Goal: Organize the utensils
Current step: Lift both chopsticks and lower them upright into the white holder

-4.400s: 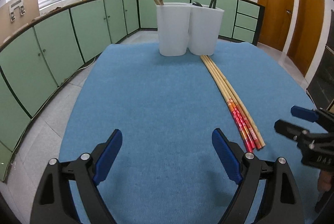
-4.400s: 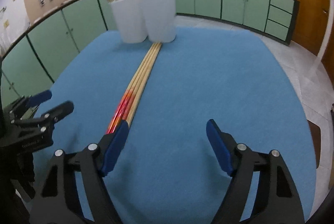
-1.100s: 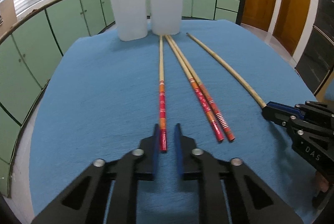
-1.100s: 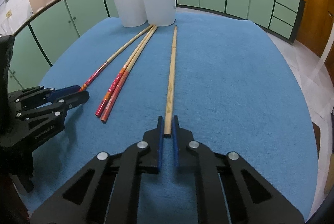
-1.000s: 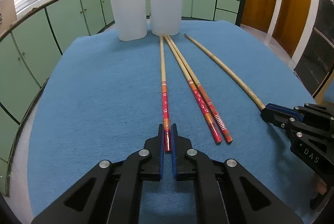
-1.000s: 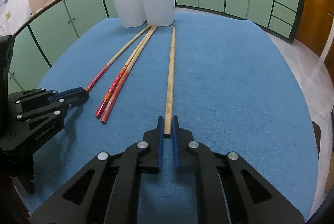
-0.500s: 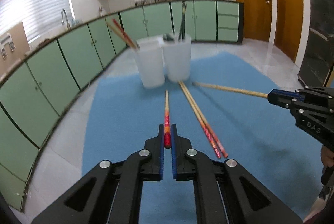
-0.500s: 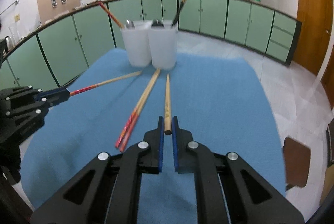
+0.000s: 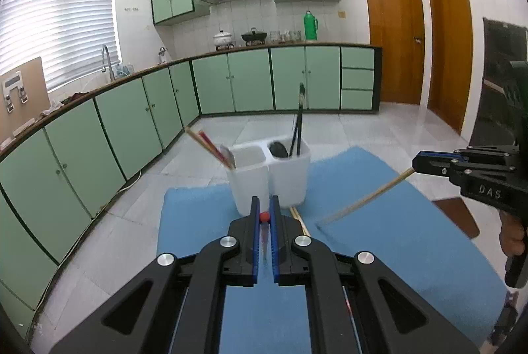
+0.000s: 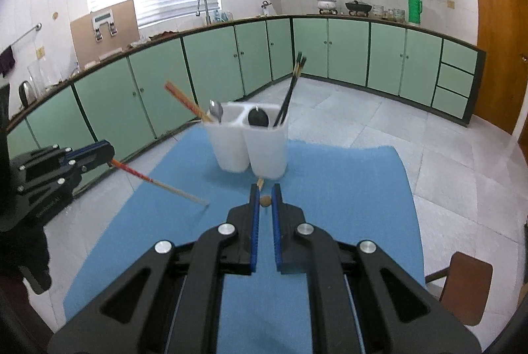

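Note:
My left gripper (image 9: 263,212) is shut on a red-ended chopstick (image 9: 263,216), seen end-on; in the right wrist view it (image 10: 158,183) slopes down from the left gripper (image 10: 109,156) with its tip near the blue mat. My right gripper (image 10: 264,196) is shut on a plain bamboo chopstick (image 10: 264,201); in the left wrist view it (image 9: 366,199) slopes down to the mat. Both are raised in front of the white two-compartment holder (image 9: 269,177), (image 10: 250,141), which holds chopsticks and spoons. Two chopsticks (image 9: 298,217) lie on the mat by the holder.
The blue mat (image 9: 379,241) covers the table. Green kitchen cabinets (image 10: 346,53) run around the room, with tiled floor beyond the table. A brown chair seat (image 10: 465,281) stands at the right of the table.
Both grippers have lifted their chopsticks off the mat and tipped them up, so the handle ends point at the cameras. The holder now appears lower and closer.

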The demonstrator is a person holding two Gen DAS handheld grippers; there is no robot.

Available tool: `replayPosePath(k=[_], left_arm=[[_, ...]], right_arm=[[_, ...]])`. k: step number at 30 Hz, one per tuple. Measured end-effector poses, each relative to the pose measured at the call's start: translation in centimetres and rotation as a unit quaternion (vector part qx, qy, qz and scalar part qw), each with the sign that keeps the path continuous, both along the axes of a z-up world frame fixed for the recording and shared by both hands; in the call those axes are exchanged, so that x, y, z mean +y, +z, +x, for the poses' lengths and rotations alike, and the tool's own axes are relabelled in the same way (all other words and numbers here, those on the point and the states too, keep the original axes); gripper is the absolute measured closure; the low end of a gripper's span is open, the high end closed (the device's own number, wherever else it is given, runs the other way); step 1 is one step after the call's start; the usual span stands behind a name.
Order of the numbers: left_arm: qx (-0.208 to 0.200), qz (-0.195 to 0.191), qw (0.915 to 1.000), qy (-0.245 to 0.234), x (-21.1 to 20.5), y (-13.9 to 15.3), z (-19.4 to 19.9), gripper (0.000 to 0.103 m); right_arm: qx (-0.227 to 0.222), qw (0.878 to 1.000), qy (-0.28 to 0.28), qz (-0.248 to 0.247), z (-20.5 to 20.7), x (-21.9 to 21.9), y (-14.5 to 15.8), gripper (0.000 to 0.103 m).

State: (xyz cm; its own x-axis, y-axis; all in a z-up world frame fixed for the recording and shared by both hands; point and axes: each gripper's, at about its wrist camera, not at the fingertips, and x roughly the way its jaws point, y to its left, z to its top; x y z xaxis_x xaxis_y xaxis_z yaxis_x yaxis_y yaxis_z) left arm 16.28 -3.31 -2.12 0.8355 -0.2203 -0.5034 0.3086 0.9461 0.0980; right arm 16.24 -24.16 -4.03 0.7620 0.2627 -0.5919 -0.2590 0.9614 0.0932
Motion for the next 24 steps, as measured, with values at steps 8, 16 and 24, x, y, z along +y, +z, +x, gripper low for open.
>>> replayPosePath(k=[8, 16, 24], left_arm=[[-0.014, -0.029, 0.9994, -0.01, 0.5, 2.1, 3.0, 0.097], [-0.047, -0.036, 0.998, -0.023, -0.1, 4.8, 4.7, 0.097], [-0.106, -0.047, 0.993, -0.026, -0.6, 8.8, 7.1, 0.097]], right_arm=[[-0.022, 1.0, 0.015, -0.012, 3.5, -0.1, 4.9, 0.097], [-0.056, 0.997, 0.036, -0.029, 7.0, 0.7, 9.5, 0.097], [-0.113, 0.993, 0.032, -0.004, 11.0, 1.0, 13.9, 0.097]])
